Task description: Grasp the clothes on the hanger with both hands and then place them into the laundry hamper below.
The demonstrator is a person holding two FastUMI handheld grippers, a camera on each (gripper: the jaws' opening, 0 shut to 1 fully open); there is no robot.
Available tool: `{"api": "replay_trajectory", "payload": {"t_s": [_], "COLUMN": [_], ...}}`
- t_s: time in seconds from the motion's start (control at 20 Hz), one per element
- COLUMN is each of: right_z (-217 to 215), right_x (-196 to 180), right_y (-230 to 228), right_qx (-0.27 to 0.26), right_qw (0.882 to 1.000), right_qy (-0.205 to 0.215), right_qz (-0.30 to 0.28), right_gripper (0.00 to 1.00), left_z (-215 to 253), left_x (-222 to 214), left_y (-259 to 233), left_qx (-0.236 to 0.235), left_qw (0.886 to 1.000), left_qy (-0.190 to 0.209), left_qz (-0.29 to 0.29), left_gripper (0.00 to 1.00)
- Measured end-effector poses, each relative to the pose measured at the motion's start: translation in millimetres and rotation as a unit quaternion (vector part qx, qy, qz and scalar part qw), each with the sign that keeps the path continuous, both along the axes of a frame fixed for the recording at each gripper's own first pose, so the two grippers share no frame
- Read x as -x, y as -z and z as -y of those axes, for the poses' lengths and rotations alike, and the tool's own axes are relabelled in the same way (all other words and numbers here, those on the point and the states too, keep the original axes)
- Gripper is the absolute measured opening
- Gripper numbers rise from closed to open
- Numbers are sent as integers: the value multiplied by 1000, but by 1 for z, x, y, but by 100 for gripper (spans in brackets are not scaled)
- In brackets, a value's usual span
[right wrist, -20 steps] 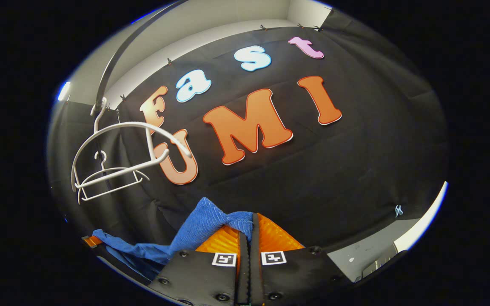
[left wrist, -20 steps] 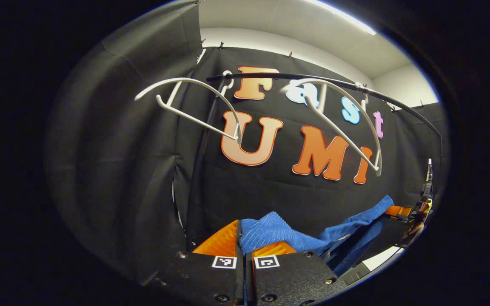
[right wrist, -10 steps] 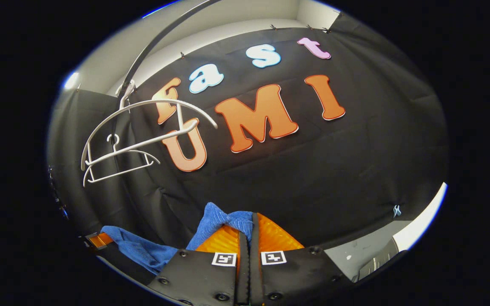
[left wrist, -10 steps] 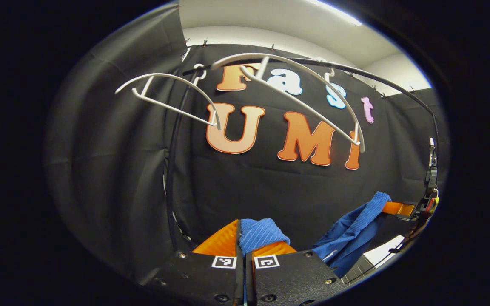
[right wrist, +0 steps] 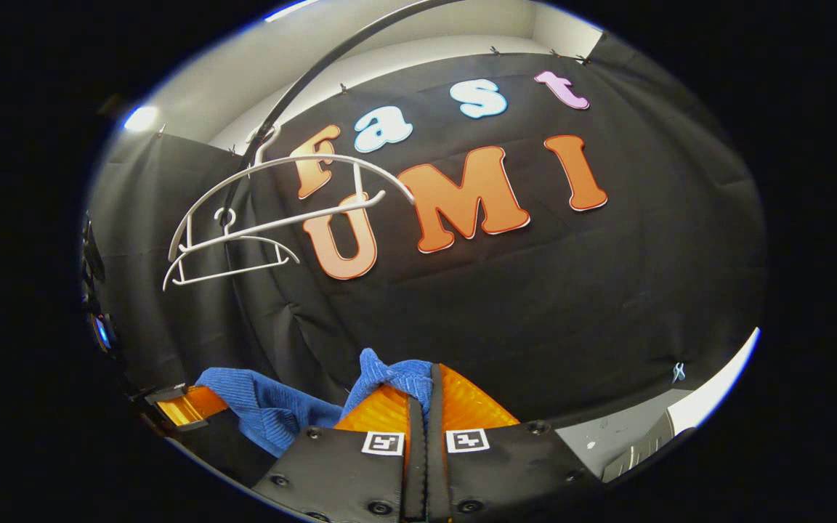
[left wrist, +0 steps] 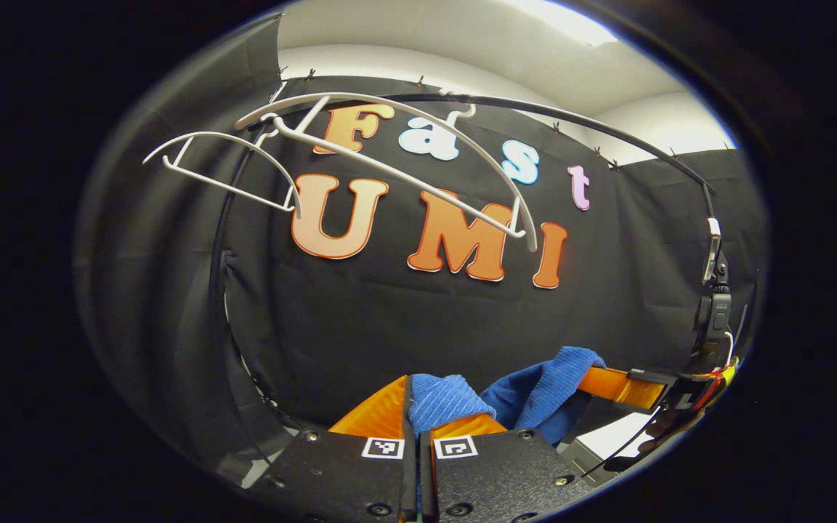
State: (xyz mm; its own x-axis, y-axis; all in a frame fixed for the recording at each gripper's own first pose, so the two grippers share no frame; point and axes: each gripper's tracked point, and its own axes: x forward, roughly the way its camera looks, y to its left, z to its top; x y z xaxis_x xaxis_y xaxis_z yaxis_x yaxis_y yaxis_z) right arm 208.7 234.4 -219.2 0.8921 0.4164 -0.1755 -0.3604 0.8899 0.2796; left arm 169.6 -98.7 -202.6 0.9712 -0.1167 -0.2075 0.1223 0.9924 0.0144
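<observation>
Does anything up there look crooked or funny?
Yes. The two white plastic hangers on the black curved rail hang bare and tilted. The blue knitted garment is off them, pinched by left gripper and right gripper.

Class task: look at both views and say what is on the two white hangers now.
Nothing hangs on either hanger; both are bare. The blue garment is pinched between both grippers lower down.

Left claw (left wrist: 417, 407) closed, both fingers pinching blue cloth (left wrist: 440, 399). Right claw (right wrist: 426, 396) closed likewise on the same cloth. Both level, side by side, close together, pointing forward.
</observation>
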Motion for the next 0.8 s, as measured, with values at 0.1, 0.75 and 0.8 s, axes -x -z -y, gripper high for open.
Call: {"api": "replay_trajectory", "payload": {"t_s": [0.1, 0.75, 0.8], "right_z": [-1, 6, 7], "right_x": [3, 5, 4], "right_y": [6, 112, 122], "right_qx": [5, 50, 54], "right_qw": [1000, 997, 996], "right_qy": [-2, 14, 17], "right_qz": [-3, -58, -64], "right_gripper": [8, 8, 8], "left_z": [10, -7, -10], "left_x": [-2, -11, -8], "left_y": [8, 134, 145], "left_qx": [8, -3, 2], "left_qw": [1000, 994, 993], "left_qy": [3, -44, -48], "left_qz": [-4, -95, -104], "left_gripper": [2, 2, 2]}}
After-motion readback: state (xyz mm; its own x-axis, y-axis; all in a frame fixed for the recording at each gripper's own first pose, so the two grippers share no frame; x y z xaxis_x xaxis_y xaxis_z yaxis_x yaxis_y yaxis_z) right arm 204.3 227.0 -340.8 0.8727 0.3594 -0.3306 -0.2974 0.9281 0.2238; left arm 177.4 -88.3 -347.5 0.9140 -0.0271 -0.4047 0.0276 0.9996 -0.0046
